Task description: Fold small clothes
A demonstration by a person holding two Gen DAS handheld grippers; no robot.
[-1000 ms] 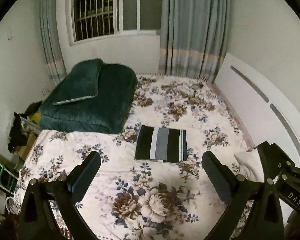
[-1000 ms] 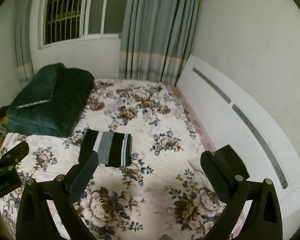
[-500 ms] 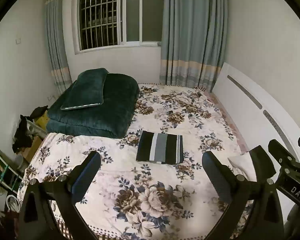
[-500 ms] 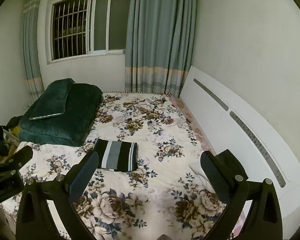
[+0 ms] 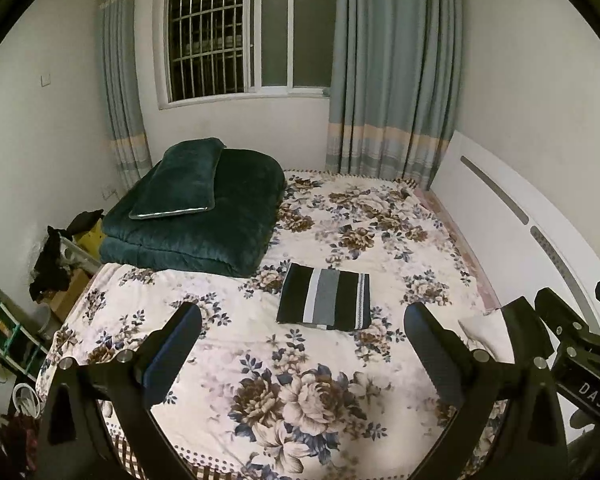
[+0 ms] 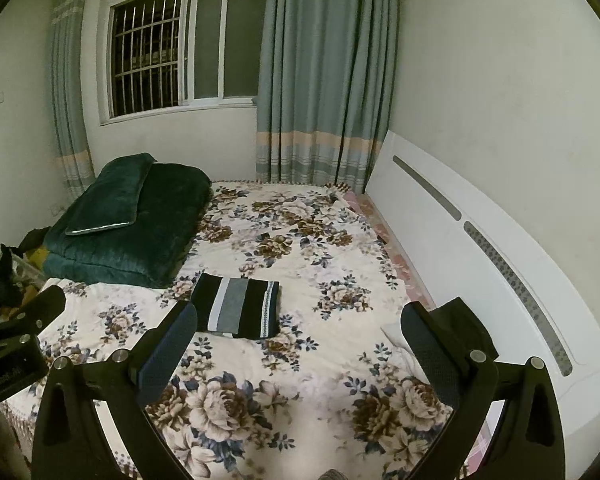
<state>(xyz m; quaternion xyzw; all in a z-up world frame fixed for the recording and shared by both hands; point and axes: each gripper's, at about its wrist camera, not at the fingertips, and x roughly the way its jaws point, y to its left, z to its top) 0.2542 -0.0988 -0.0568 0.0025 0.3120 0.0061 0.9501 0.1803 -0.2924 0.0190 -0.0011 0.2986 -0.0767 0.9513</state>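
Open floral bedspread [image 5: 300, 392] across lower centre frame, folded striped garment [image 5: 324, 298] at centre, green quilt stack [image 5: 196, 216] blocking upper left, white headboard [image 5: 512, 232] bounding right edge

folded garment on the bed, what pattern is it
The folded striped cloth has broad black, white and grey vertical stripes; clearest in the left wrist view.

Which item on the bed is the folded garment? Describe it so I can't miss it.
On the floral-sheeted bed, look nearer than the dark green folded quilt. The black, white and grey striped folded cloth lies flat alone mid-bed: the only striped thing.
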